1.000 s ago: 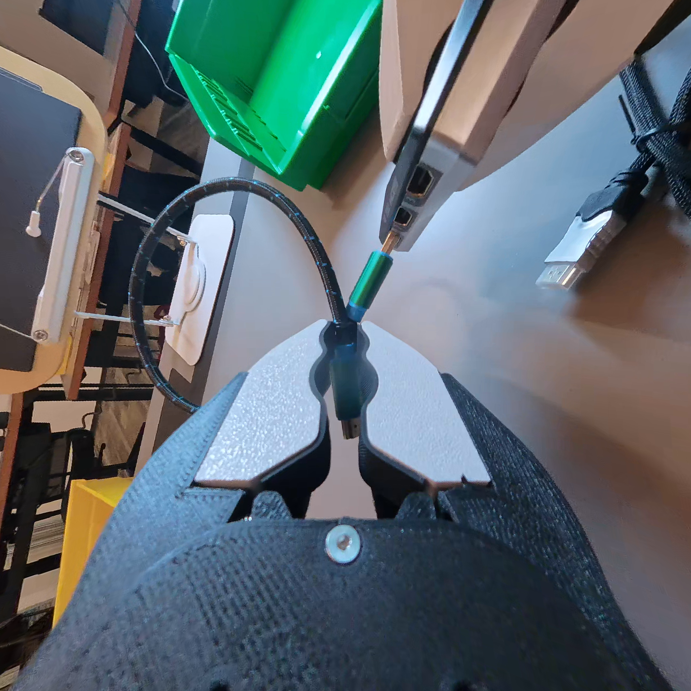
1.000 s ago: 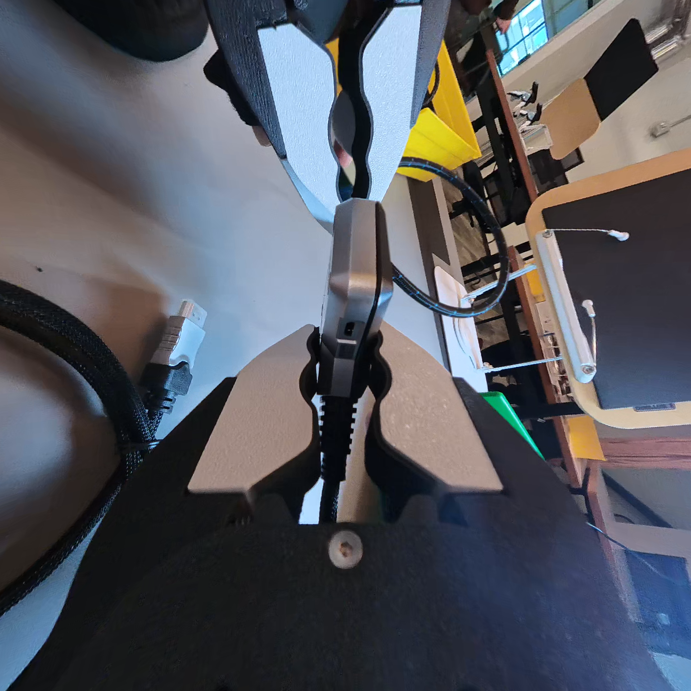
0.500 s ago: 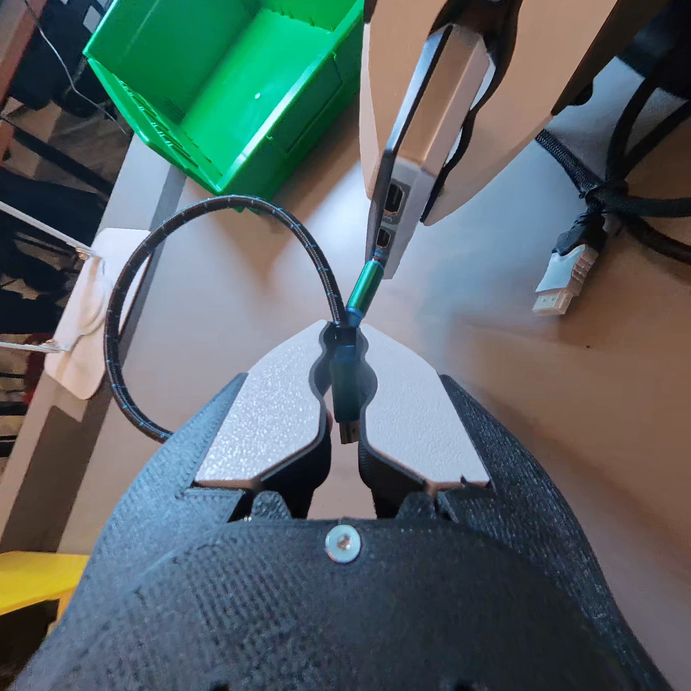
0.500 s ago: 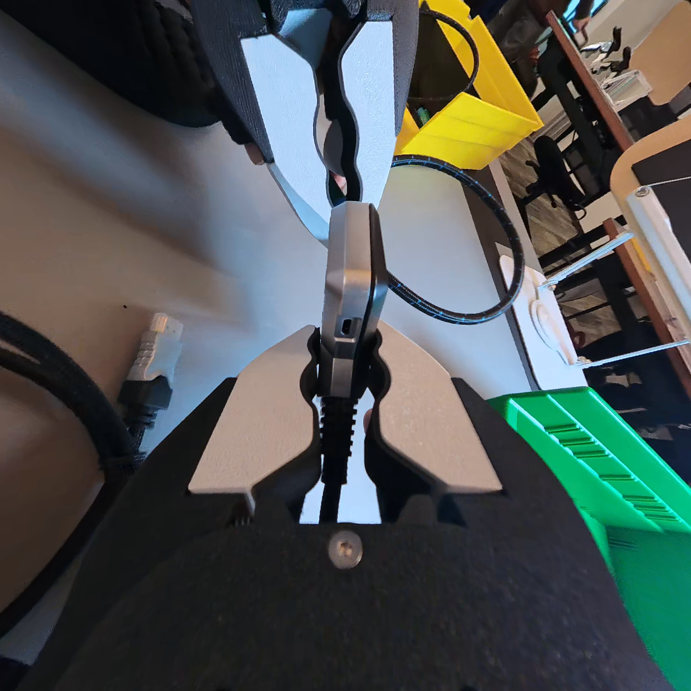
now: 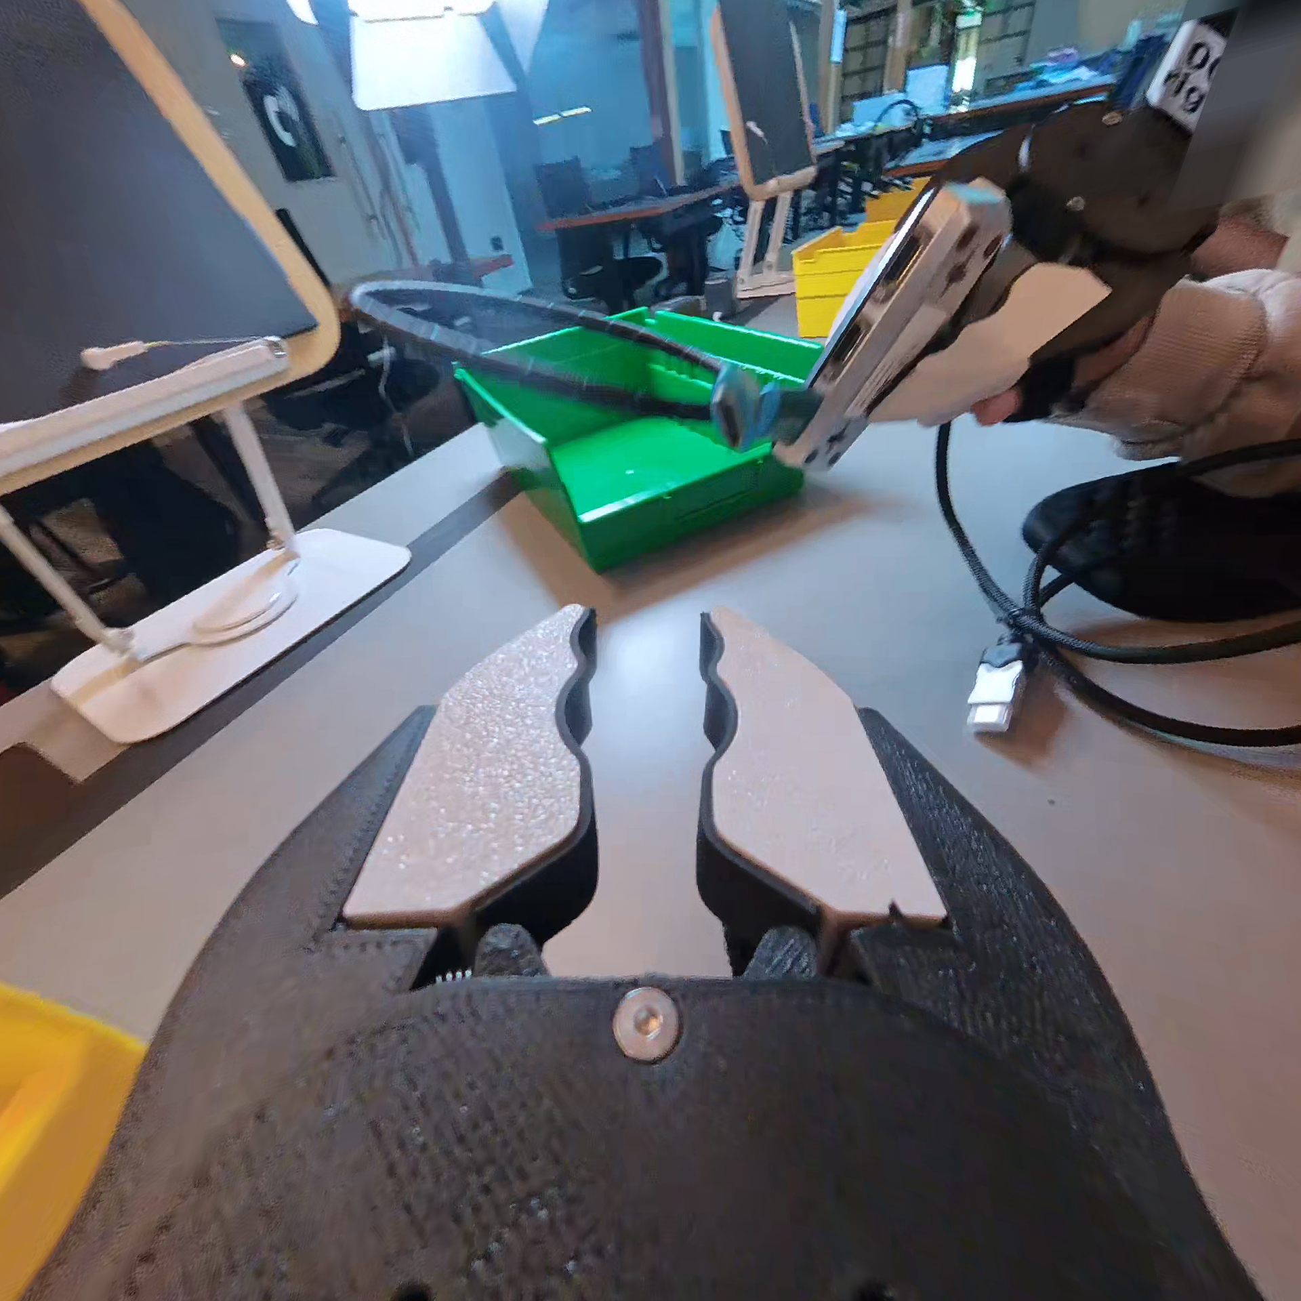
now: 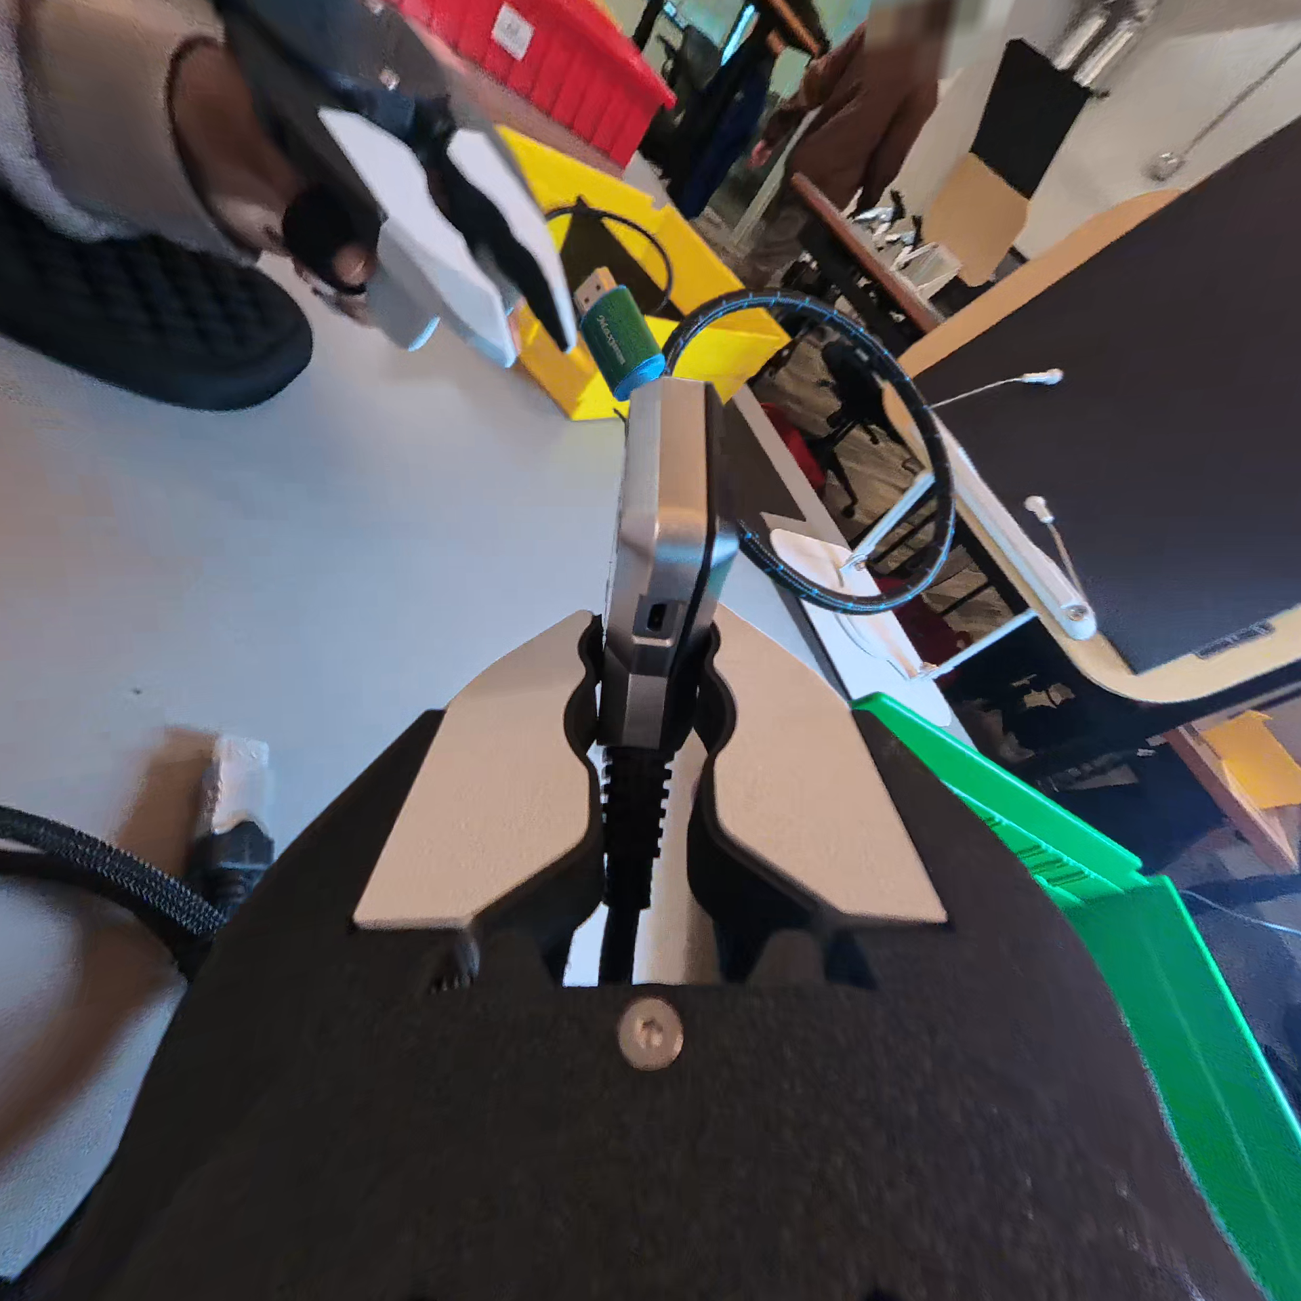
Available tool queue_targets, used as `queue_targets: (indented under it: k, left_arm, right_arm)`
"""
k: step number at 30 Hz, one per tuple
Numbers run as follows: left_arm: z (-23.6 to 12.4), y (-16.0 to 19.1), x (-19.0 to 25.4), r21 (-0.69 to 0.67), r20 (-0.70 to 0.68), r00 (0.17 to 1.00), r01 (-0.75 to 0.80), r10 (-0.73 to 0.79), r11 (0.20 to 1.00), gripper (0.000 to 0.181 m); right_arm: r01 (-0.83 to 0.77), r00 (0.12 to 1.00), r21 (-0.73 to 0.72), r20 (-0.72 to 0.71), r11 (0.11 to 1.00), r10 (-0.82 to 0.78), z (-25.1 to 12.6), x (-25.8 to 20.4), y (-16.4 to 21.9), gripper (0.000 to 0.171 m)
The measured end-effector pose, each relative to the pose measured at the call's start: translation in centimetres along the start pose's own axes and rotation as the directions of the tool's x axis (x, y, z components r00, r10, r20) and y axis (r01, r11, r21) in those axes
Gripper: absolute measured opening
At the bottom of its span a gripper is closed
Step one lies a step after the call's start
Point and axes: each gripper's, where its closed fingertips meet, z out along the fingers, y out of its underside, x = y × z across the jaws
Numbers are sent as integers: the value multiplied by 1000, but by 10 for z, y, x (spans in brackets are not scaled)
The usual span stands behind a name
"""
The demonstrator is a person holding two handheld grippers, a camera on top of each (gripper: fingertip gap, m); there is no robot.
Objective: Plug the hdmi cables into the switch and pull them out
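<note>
Switch (image 6: 662, 535) sits clamped in right gripper (image 6: 651, 676) above bare table (image 5: 809, 563); left gripper (image 5: 648, 633) gapes empty.

The right tool (image 6: 649, 658) clamps the near end of a slim grey metal switch box (image 6: 665, 521), held edge-up above the pale grey worktop (image 6: 317, 535). A green-shelled plug on a black braided cable (image 6: 940, 486) sits at the box's far end. Beyond it, the left tool (image 6: 486, 281) hangs empty, its fingers apart, beside a yellow plastic bin (image 6: 633, 211).
</note>
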Motion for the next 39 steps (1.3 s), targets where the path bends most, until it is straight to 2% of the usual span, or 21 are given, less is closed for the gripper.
queue_targets:
  k: [5, 9, 13, 17, 20, 23, 24, 25, 26, 29, 32, 36, 39]
  left_arm:
    - [-35, 13, -67, -103, 270, 960, -41, 68, 994, 31]
    - [-97, 3, -151, -67, 482, 875, 79, -37, 995, 29]
    - [-143, 22, -226, -206, 593, 804, 203, -43, 957, 30]
    - [-137, 58, -252, -358, 554, 823, 371, -125, 857, 33]
    - [-120, 97, -254, -506, 539, 834, 432, -117, 746, 39]
    - [-108, 134, -263, -568, 571, 813, 491, -114, 661, 41]
    - [-109, 143, -269, -592, 585, 807, 494, -81, 637, 38]
    - [-109, 147, -271, -612, 580, 813, 484, -61, 626, 20]
    - [-105, 143, -269, -608, 566, 821, 476, -74, 635, 11]
    - [-101, 97, -265, -493, 559, 817, 464, -141, 736, 7]
    - [-111, 45, -250, -469, 541, 837, 378, -79, 798, 7]
    - [-107, -12, -195, -462, 451, 892, 247, -14, 852, 7]
    - [-87, -23, -131, -470, 329, 944, 168, -5, 866, 7]
  right_arm:
    - [4, 997, 16, -80, 1000, -2, -5, 14, 2, 23]
    - [8, 997, 9, -82, 1000, -8, -5, 16, 4, 23]
    - [25, 997, -2, -71, 1000, -25, -2, 11, 5, 23]
    - [69, 996, -24, -62, 997, -70, 1, 5, 6, 23]
    - [99, 993, -41, -53, 994, -102, 2, 1, 8, 23]
    - [115, 992, -48, -48, 992, -117, 2, -1, 9, 23]
    - [115, 992, -46, -47, 992, -118, 1, -2, 9, 23]
    - [115, 992, -41, -48, 992, -117, 0, -2, 8, 23]
    - [115, 992, -36, -50, 993, -117, -1, -1, 6, 23]
    - [113, 992, -20, -59, 993, -114, -6, 2, 3, 23]
    - [93, 994, 2, -59, 996, -93, -9, 5, 0, 23]
    - [84, 994, 6, -70, 996, -83, -11, 8, 0, 23]
    - [98, 991, 4, -86, 995, -97, -13, 9, -3, 23]
